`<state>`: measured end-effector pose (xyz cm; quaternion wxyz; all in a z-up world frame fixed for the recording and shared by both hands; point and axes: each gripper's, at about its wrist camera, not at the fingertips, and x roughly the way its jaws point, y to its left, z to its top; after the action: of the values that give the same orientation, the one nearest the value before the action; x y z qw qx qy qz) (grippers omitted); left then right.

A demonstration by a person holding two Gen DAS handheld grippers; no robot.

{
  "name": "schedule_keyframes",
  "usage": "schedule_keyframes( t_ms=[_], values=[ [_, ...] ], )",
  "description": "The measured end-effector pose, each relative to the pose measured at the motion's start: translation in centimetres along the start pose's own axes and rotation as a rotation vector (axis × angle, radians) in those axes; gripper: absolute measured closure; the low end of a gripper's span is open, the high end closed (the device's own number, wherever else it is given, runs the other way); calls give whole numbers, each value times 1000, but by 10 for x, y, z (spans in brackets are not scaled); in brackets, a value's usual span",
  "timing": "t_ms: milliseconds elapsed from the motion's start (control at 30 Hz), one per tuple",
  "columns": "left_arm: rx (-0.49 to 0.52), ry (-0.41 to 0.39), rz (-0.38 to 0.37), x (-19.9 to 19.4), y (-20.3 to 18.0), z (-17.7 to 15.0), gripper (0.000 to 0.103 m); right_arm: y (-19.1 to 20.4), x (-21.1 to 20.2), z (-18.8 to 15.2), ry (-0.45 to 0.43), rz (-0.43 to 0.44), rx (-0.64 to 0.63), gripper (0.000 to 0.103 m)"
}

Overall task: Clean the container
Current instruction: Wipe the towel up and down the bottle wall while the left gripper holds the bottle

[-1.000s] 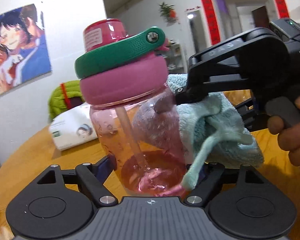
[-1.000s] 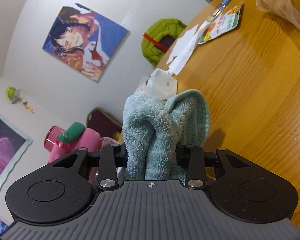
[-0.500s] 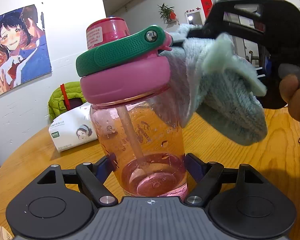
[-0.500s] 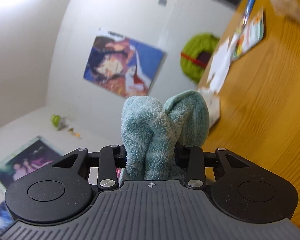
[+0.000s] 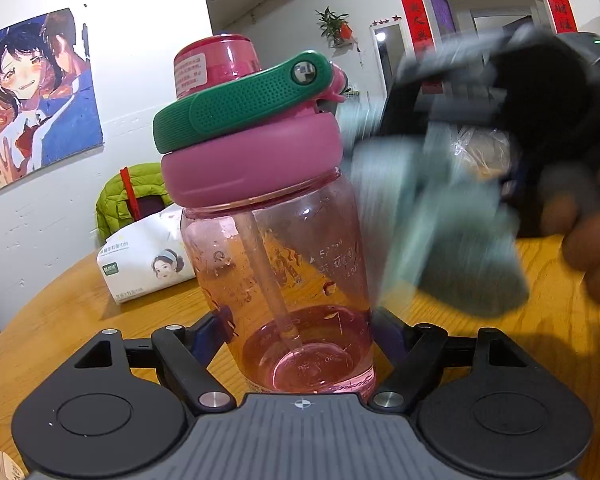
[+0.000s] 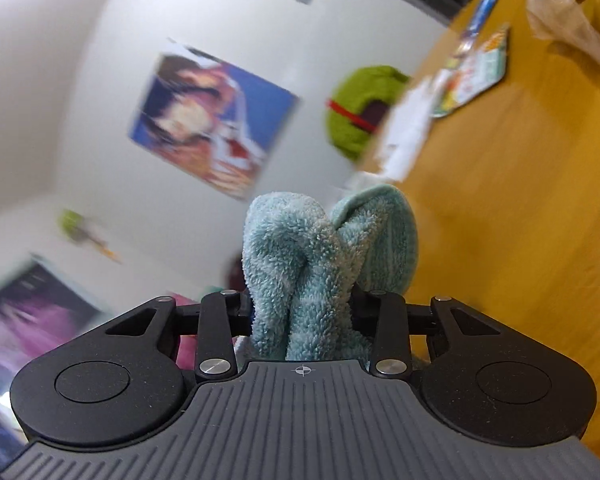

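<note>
Nearest the left wrist camera, the left gripper [image 5: 302, 344] has its fingers closed against the base of the pink bottle [image 5: 280, 280], one finger on each side, so the container stands upright and steady on the wooden table [image 5: 72, 312]. The bottle is see-through, with a straw inside, droplets on its wall and a pink lid [image 5: 252, 164] topped by a green carry handle [image 5: 240, 100].

Just to the right of the bottle, at shoulder height, the teal cloth [image 5: 440, 232] is smeared by motion blur. It hangs from the right gripper [image 6: 302, 304], whose fingers are clamped on the bunched towel, as the right wrist view shows plainly. A person's hand [image 5: 596, 240] grips that tool at the frame's edge. Whether the cloth touches the bottle wall at this instant cannot be told — the blur hides the contact line.

The wiping appears to be mid-course: the droplets may be inside or outside, so how much of the outside is done is unclear. The far side, the lid and the handle probably remain.

Farther back lie a tissue pack [image 5: 148, 260], a green jacket [image 5: 128, 196] over a chair and a poster [image 5: 40, 92] on the white wall.
</note>
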<state>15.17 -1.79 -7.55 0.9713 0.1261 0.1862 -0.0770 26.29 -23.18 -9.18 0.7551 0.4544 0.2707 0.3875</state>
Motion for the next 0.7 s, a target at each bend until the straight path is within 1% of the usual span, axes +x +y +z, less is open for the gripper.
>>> schedule_keyframes(
  t_ms=[67, 100, 167, 200, 233, 267, 300, 333, 367, 433, 500, 533, 567, 600, 700],
  values=[
    [0, 0, 0, 1, 1, 0, 27, -4, 11, -1, 55, -46, 21, 64],
    [-1, -1, 1, 1, 1, 0, 27, -6, 17, -3, 84, -99, 22, 63],
    [-4, 0, -2, 1, 2, 0, 27, -10, 30, -7, 145, -259, -19, 63],
    [-3, 0, -1, 2, 2, 0, 27, -12, 34, -9, 164, -314, -35, 63],
    [-2, 1, -1, 2, 2, 0, 27, -11, 36, -11, 170, -351, -52, 63],
    [1, -1, 1, 7, 4, -2, 27, -8, 35, -12, 160, -365, -74, 63],
    [3, -3, 1, 9, 3, -3, 27, -4, 32, -12, 139, -362, -96, 63],
    [3, -3, 2, 10, 0, -3, 27, 1, 28, -11, 111, -331, -113, 63],
    [3, -3, 2, 10, -2, -2, 27, 5, 21, -9, 77, -261, -111, 63],
    [2, -3, 3, 10, -6, -2, 27, 7, 4, -5, 10, -88, -53, 64],
    [-5, -2, 0, 5, -6, 0, 27, 4, -3, -1, -8, 15, 3, 64],
    [-5, -1, -1, 5, -8, 0, 27, 2, -2, -1, 3, 28, 21, 64],
    [-6, -1, -1, 6, -10, 1, 27, -1, 2, -1, 29, 6, 31, 64],
    [-8, -1, -1, 5, -11, 1, 27, -4, 7, -2, 56, -37, 36, 63],
    [-10, 1, -6, 3, -16, 0, 27, -11, 25, -6, 139, -240, 5, 62]
  ],
)
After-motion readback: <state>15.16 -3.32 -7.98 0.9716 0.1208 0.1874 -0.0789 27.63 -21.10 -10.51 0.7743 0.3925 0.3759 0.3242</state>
